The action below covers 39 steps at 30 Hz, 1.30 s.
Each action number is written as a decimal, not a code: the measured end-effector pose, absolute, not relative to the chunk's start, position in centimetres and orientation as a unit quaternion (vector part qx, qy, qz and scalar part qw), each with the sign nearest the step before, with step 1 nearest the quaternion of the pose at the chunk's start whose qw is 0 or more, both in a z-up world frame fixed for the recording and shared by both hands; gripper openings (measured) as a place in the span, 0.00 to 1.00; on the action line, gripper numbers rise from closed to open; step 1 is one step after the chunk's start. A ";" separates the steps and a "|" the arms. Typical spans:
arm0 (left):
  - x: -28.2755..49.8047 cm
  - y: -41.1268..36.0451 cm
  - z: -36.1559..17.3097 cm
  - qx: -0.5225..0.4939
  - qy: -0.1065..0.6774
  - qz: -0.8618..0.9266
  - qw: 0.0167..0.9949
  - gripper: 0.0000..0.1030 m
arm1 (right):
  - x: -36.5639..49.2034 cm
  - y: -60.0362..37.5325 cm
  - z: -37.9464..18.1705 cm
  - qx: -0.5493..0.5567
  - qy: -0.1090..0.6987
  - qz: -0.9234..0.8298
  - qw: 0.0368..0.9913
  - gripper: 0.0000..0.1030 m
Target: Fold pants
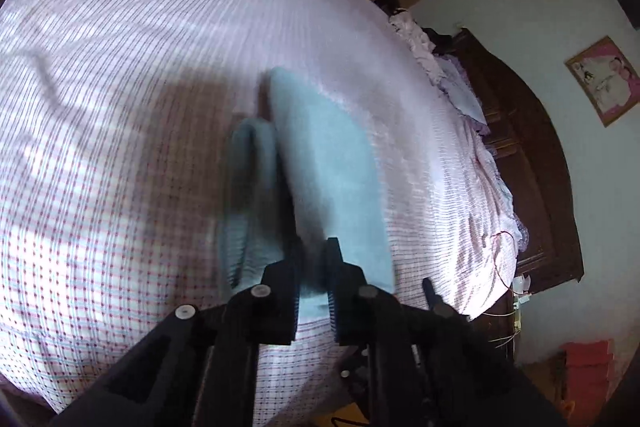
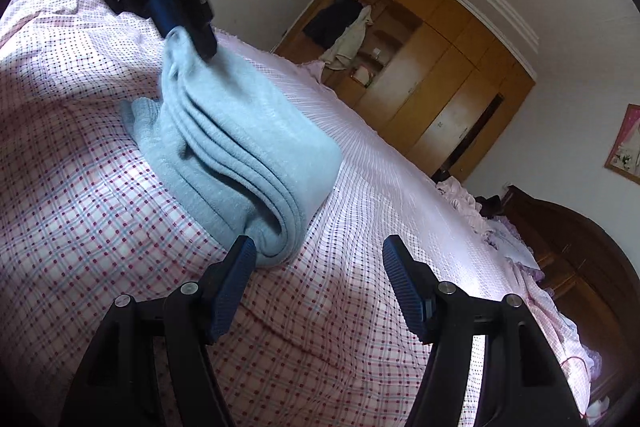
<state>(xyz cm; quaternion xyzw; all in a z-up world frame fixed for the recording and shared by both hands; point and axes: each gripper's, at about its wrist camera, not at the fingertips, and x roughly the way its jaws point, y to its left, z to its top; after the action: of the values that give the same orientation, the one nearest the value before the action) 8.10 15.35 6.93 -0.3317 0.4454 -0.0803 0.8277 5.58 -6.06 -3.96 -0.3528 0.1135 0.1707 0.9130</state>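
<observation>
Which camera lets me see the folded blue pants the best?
The right wrist view: the pants show whole there, stacked layers and all, on the checked bed sheet, one end pinched by the left tongs. The left wrist view shows only blurry blue cloth running away between those tongs.

Folded pants [image 2: 240, 147] lie on the bed [image 2: 360, 307].

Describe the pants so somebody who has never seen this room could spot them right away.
Start at the big bed with the pink checked cover. On it lies one folded bundle, the pants, soft light blue cloth in several stacked layers. They are the only plain blue thing on the checks, and the left gripper pinches their far corner.
</observation>
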 end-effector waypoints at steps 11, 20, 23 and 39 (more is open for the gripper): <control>10.3 11.6 12.7 -0.275 0.406 -0.111 0.865 0.10 | 5.3 -4.3 -2.2 -0.325 0.071 0.175 0.927 0.62; 9.7 13.0 12.6 -0.272 0.384 -0.108 0.876 0.09 | 7.9 -0.9 -2.0 -0.357 0.067 0.170 0.916 0.62; 8.7 14.4 11.7 -0.284 0.370 -0.088 0.880 0.09 | 9.3 -0.9 -2.5 -0.362 0.097 0.147 0.915 0.62; 2.4 15.8 3.2 -0.344 0.376 -0.031 0.860 0.09 | 7.2 -5.7 -4.3 -0.356 0.168 0.143 0.908 0.65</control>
<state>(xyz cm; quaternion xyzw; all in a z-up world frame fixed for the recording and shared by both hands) 2.38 15.84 3.16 -0.3437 0.3763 -0.0311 0.8598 7.24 -5.70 -4.34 -0.3557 0.1678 0.1425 0.9083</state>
